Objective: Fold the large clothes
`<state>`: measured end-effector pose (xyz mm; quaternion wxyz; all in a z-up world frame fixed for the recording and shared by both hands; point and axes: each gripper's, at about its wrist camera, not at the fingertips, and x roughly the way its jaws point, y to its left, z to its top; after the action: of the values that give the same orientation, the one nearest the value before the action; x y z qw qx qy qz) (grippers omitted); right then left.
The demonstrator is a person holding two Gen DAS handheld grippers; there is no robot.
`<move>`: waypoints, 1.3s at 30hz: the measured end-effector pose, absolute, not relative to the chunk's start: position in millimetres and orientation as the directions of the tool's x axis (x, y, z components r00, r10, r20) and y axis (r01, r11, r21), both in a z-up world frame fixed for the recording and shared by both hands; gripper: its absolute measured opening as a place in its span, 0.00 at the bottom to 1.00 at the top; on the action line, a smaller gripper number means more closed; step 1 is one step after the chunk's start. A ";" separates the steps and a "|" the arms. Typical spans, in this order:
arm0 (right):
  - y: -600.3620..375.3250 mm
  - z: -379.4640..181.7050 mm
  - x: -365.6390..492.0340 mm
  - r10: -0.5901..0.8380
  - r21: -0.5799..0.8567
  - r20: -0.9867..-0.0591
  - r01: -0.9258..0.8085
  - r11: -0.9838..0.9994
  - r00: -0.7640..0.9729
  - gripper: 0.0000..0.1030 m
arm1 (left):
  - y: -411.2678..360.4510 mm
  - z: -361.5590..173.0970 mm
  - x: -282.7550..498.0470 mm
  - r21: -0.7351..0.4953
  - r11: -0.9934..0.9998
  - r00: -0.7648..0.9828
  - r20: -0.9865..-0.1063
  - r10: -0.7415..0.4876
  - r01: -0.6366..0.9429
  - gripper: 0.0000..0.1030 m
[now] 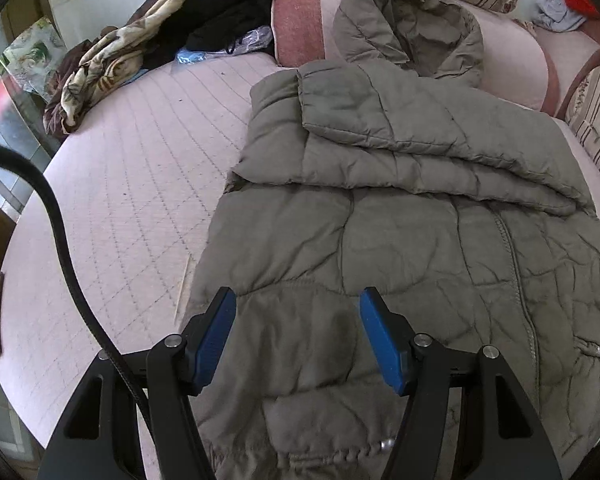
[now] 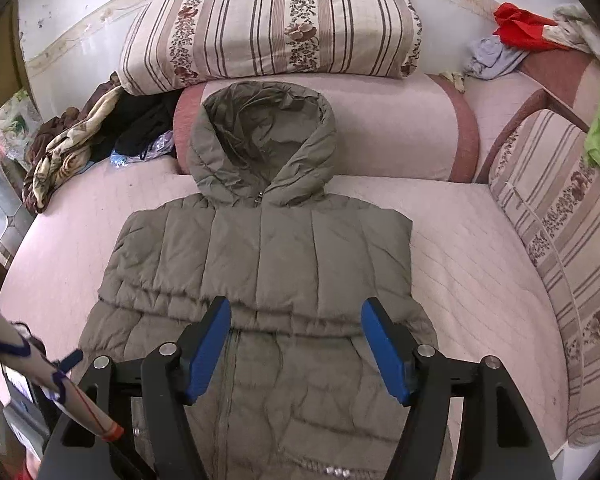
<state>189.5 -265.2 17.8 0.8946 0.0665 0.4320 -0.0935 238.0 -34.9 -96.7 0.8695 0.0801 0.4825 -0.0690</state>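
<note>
An olive-grey padded hooded jacket (image 1: pixel 400 220) (image 2: pixel 260 264) lies front up on a pink quilted bed (image 1: pixel 132 200) (image 2: pixel 472 264). Both sleeves are folded across its chest, and its hood (image 2: pixel 260 136) rests against a pink bolster. Over the jacket's lower left part hovers my left gripper (image 1: pixel 298 340), open, its blue pads (image 1: pixel 216 340) clear of the fabric. My right gripper (image 2: pixel 296 344) hangs open above the jacket's waist near the zip, with nothing between its pads (image 2: pixel 384 352).
A pink bolster (image 2: pixel 400 128) and striped floral cushions (image 2: pixel 268 20) (image 2: pixel 560 240) line the bed's head and right side. Crumpled clothes (image 1: pixel 112 60) pile at the far left, red and grey garments (image 2: pixel 512 40) at the far right. A black cable (image 1: pixel 60 240) crosses the left wrist view.
</note>
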 end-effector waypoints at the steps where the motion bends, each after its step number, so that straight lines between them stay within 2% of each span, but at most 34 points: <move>1: -265.4 16.7 197.7 -0.109 0.039 -0.787 0.224 0.974 0.608 0.70 | -34.3 -97.0 240.7 0.075 0.977 0.528 -0.848 -0.042 0.198 0.62; 5: -274.1 17.7 239.3 -0.095 0.072 -0.787 0.244 0.967 0.609 0.70 | -24.7 -93.6 257.0 0.097 0.982 0.558 -0.830 -0.010 0.163 0.62; 9: -283.3 25.8 302.8 -0.045 0.167 -0.784 0.280 0.946 0.619 0.71 | -5.2 -91.3 269.9 0.078 0.992 0.582 -0.813 0.005 0.099 0.62; 13: -283.1 32.4 361.5 -0.035 0.212 -0.772 0.308 0.927 0.634 0.76 | 9.3 -96.1 280.2 0.069 0.996 0.580 -0.814 0.018 0.065 0.62; 18: -274.6 21.3 435.1 -0.050 0.224 -0.774 0.346 0.911 0.631 0.77 | 18.0 -94.1 288.4 0.085 0.995 0.594 -0.804 0.033 0.059 0.62; 22: -265.4 10.2 482.1 -0.023 0.265 -0.772 0.354 0.897 0.636 0.77 | 32.8 -93.2 297.6 0.050 0.998 0.589 -0.808 0.021 0.033 0.62; 28: -255.4 11.1 542.2 -0.015 0.311 -0.745 0.367 0.877 0.667 0.85 | 56.7 -99.4 319.2 0.027 0.998 0.572 -0.819 0.052 -0.051 0.62; 33: -259.6 -0.1 588.1 -0.024 0.354 -0.750 0.432 0.829 0.661 0.86 | 70.8 -101.9 331.2 0.020 0.995 0.580 -0.811 0.075 -0.100 0.62; 37: -268.3 -17.7 611.3 -0.012 0.389 -0.764 0.476 0.788 0.645 0.86 | 73.3 -101.6 332.6 -0.019 0.996 0.583 -0.812 0.033 -0.082 0.62; 38: -269.1 -21.8 614.8 -0.021 0.373 -0.774 0.483 0.792 0.633 0.77 | 72.7 -101.7 332.7 -0.022 0.997 0.582 -0.813 0.027 -0.077 0.62; 39: -269.5 -25.7 616.9 -0.039 0.344 -0.785 0.487 0.803 0.618 0.62 | 72.1 -102.0 333.5 -0.024 0.997 0.580 -0.814 0.024 -0.074 0.62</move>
<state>617.0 -269.5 -25.7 0.8569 0.2739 0.4090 -0.1533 333.5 72.1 -102.0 0.8884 -0.0276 0.4573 0.0277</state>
